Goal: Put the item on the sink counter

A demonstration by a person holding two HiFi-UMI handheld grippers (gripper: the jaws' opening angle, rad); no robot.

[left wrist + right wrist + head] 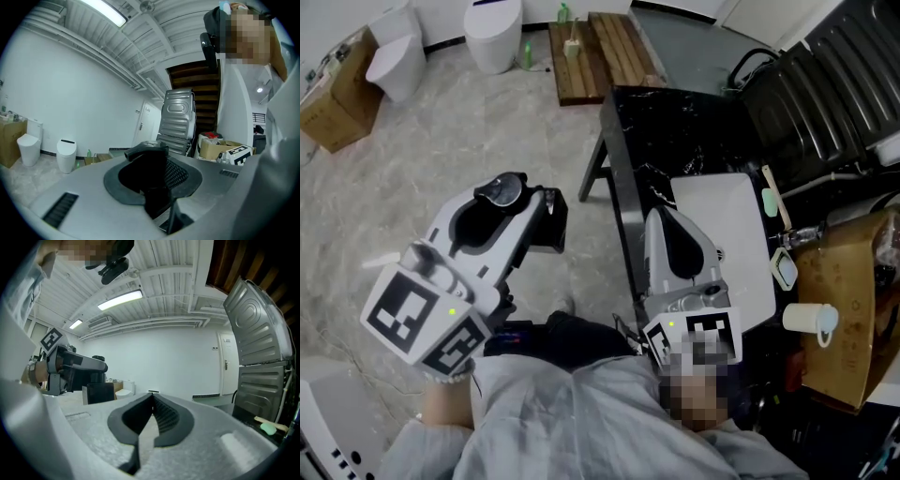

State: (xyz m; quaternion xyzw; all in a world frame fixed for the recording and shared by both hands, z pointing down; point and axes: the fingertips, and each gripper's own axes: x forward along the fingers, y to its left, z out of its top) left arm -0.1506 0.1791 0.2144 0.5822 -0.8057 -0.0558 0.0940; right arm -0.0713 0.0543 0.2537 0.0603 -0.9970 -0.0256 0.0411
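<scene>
In the head view my left gripper [536,199] is held over the floor to the left of the counter, shut on a black box-like item [551,225]. The left gripper view shows that dark item [144,151] wedged between the jaws. From the right gripper view the item [100,393] hangs as a dark rectangle under the left gripper [70,364]. The black marble sink counter [670,127] carries a white basin [731,220]. My right gripper [662,217] hovers over the basin's left rim; its jaws [152,396] meet at the tip with nothing between them.
Two white toilets [492,33] [394,61], a cardboard box [337,103] and a wooden pallet [600,52] stand on the floor beyond. Right of the basin lie a green soap [769,202], a white cup [811,319] and a brown box [844,300]. Grey metal panels [834,75] lean at upper right.
</scene>
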